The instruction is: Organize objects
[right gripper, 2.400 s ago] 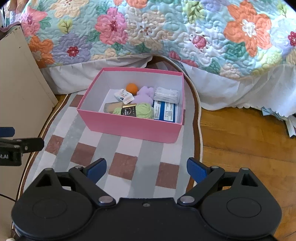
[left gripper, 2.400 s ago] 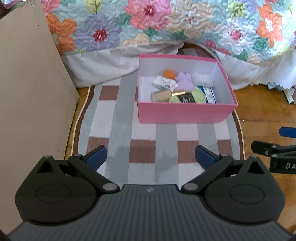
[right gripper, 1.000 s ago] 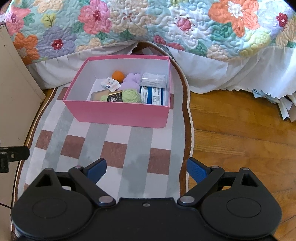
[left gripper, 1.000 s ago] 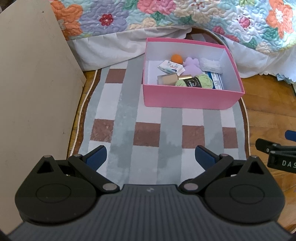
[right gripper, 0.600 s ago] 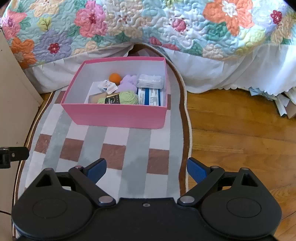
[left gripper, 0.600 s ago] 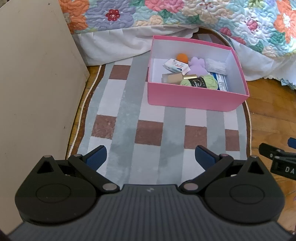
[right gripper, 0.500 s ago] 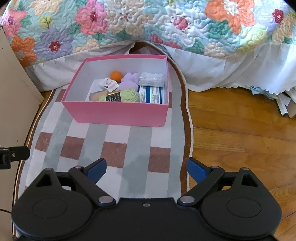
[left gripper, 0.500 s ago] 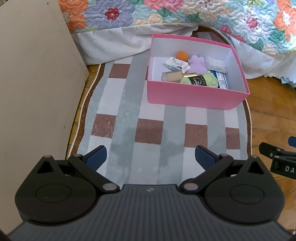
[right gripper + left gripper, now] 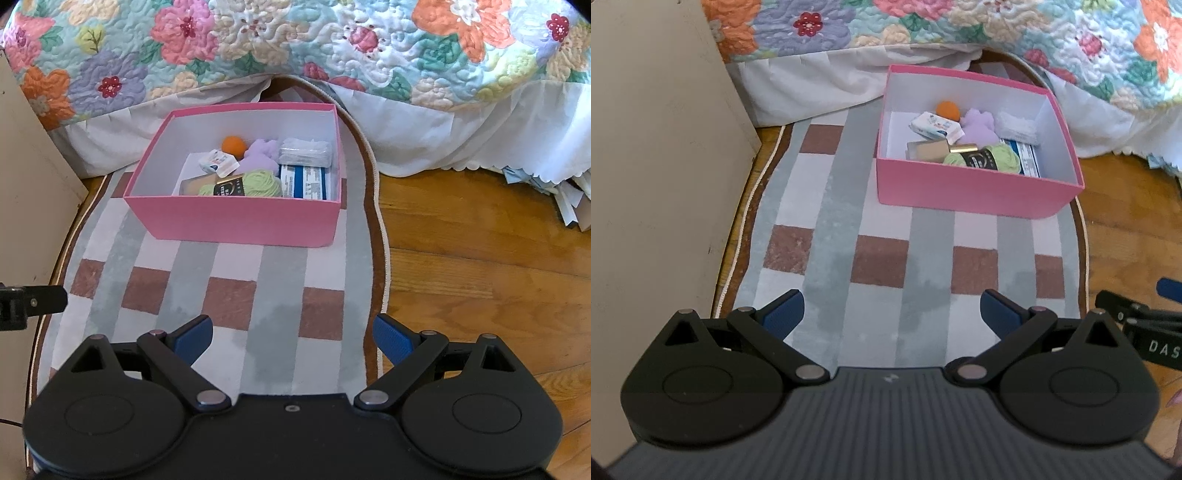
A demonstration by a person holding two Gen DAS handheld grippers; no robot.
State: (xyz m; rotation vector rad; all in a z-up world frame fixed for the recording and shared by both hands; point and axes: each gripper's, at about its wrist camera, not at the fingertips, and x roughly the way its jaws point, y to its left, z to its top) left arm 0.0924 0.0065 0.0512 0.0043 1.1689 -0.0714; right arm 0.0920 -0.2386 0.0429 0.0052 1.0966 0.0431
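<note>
Nearest the cameras, the left gripper (image 9: pixel 891 309) and the right gripper (image 9: pixel 291 335) both hang over the checked rug (image 9: pixel 879 273) with their fingers spread wide and nothing between them. Farther off, on the far end of the rug, sits the pink box (image 9: pixel 236 221), holding a green yarn skein (image 9: pixel 255 184), a blue-and-white carton (image 9: pixel 304 181), a purple soft thing (image 9: pixel 260 157), an orange ball (image 9: pixel 233 144) and a small white packet (image 9: pixel 218 162). Nothing loose lies on the rug, so the sorting looks finished or nearly so. Only the right view shows papers (image 9: pixel 569 195) on the wooden floor at far right; the left view shows more of the beige panel (image 9: pixel 653 166) beside the rug. Beyond lies the flowered quilt (image 9: pixel 295 48).
</note>
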